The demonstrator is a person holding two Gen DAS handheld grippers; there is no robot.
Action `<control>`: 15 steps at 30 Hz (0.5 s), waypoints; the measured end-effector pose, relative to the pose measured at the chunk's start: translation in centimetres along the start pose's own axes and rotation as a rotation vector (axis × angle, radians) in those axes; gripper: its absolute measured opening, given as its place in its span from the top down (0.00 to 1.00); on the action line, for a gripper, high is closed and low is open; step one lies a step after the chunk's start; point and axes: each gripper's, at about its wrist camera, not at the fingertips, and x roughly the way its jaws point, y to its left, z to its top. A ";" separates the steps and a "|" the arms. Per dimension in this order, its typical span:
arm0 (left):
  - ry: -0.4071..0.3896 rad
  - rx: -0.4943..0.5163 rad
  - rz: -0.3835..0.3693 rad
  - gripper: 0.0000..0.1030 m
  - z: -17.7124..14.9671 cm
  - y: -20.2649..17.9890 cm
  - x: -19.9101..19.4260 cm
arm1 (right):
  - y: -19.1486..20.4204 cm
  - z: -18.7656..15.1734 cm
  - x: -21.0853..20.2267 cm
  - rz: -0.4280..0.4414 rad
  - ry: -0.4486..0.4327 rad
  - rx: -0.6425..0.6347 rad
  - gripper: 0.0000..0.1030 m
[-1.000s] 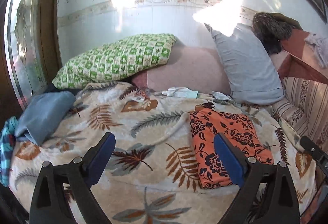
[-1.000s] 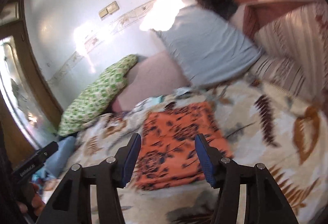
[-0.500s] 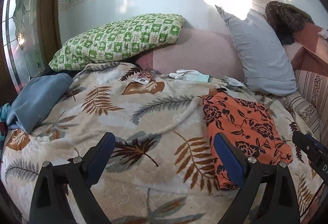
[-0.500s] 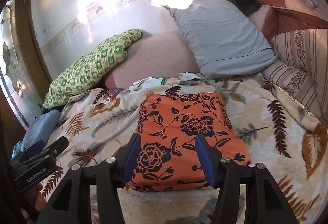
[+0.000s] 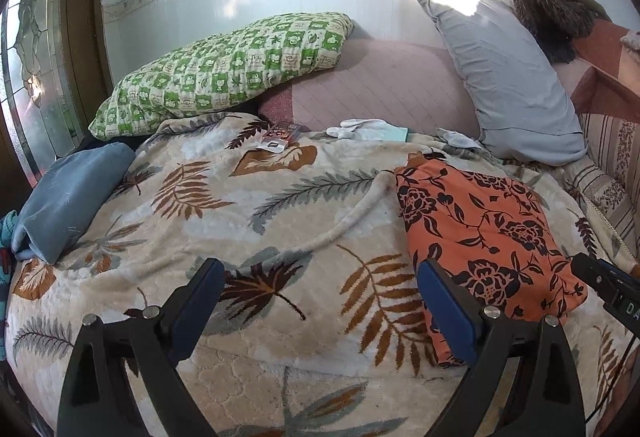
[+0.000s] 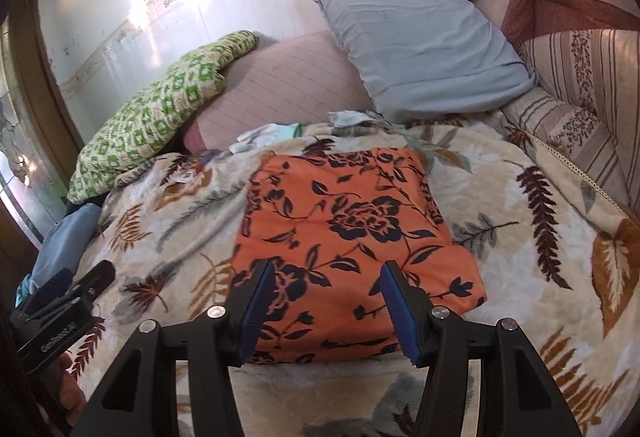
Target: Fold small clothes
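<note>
A folded orange garment with black flowers (image 5: 486, 233) (image 6: 352, 237) lies flat on the leaf-patterned blanket (image 5: 248, 205). My right gripper (image 6: 326, 301) hovers open just above the garment's near edge, its blue pads apart with nothing pressed between them. To the garment's left my left gripper (image 5: 320, 301) stands wide open over bare blanket; its right finger (image 5: 448, 309) overlaps the garment's near left corner in the picture. The left gripper's body (image 6: 68, 301) shows at the lower left of the right wrist view.
A folded blue cloth (image 5: 68, 197) lies at the blanket's left edge. A green checked pillow (image 5: 224, 65), a pink cushion (image 5: 384, 85) and a grey pillow (image 5: 508, 85) line the back wall. Small white items (image 5: 368, 127) and a packet (image 5: 280, 135) lie near them.
Both grippers have sunk toward the bed and tilted down. The orange garment now sits larger and closer under the right gripper. Neither gripper's jaws changed.
</note>
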 end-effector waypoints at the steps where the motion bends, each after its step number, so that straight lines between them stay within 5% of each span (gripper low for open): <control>1: 0.013 -0.003 -0.012 0.06 0.0 -0.2 0.4 | -0.5 0.2 0.6 -0.015 0.014 0.004 0.43; 15: 0.306 0.009 -0.296 0.06 0.9 -5.1 12.9 | -13.4 3.8 10.3 0.044 0.202 0.303 0.42</control>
